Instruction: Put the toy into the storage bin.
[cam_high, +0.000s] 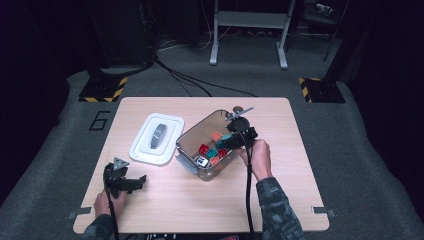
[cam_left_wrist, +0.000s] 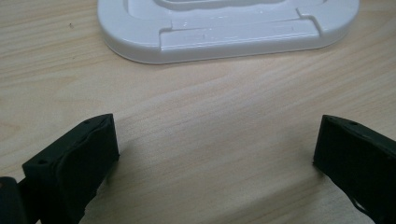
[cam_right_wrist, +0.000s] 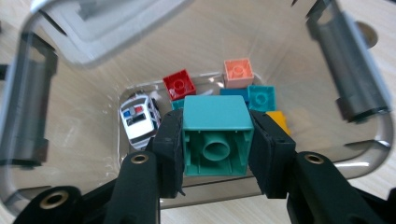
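High view: the right hand-held gripper (cam_high: 231, 141) hangs over the open bin (cam_high: 192, 134), carrying a teal block (cam_high: 225, 140) above the toys inside, apparently to drop it in or lift it out. The lid (cam_high: 157, 138) lies flat on the table (cam_high: 280, 120) left of the bin, leaving the mouth free. The left hand-held gripper (cam_high: 142, 179) rests near the table's front, out of the way.

Left gripper view: jaws spread wide, nothing between them, pointed at the lid (cam_left_wrist: 224, 32).

Right gripper view: jaws clamp the block (cam_right_wrist: 215, 135) by its sides, studs' underside facing the camera, over a toy car (cam_right_wrist: 137, 119) and other blocks.
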